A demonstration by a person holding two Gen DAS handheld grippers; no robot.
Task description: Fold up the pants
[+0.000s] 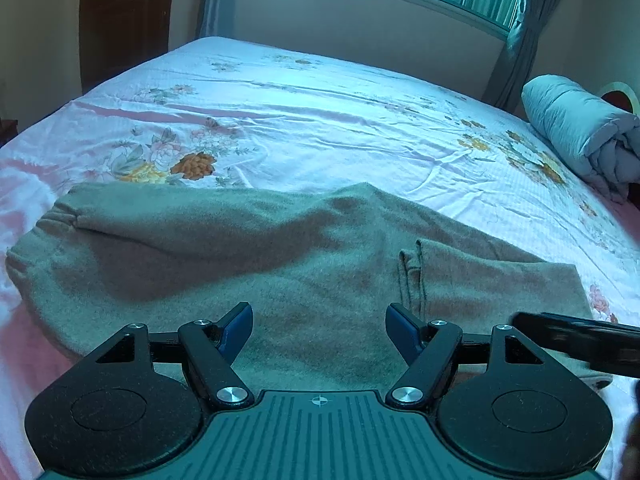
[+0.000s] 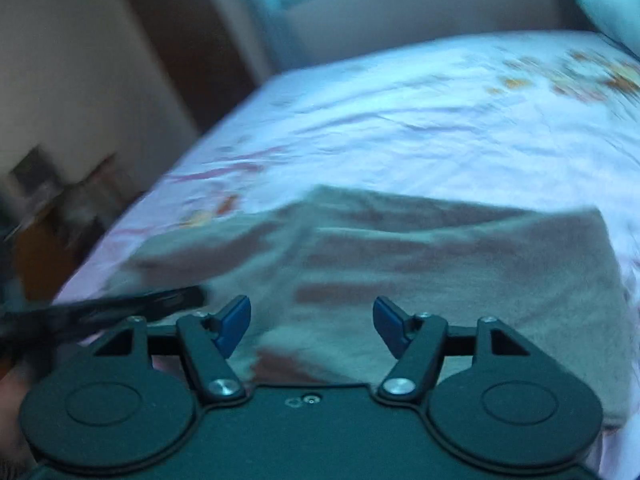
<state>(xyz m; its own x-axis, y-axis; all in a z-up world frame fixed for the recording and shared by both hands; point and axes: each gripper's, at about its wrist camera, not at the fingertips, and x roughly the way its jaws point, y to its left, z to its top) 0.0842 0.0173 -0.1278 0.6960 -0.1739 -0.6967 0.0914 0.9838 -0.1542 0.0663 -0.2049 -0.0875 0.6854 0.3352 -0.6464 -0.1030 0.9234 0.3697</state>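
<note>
Grey-brown fleece pants lie folded on the bed, with the elastic waistband at the left and a doubled edge at the right. My left gripper hovers just above the near part of the pants, open, with nothing between its blue pads. In the blurred right wrist view the same pants spread below my right gripper, which is open and holds nothing. A dark blurred part of the right gripper shows at the right edge of the left wrist view.
The bed carries a pale floral sheet and stretches far beyond the pants. A rolled light-blue quilt lies at its right end. A wall with a window and curtains stands behind, a dark door at the left.
</note>
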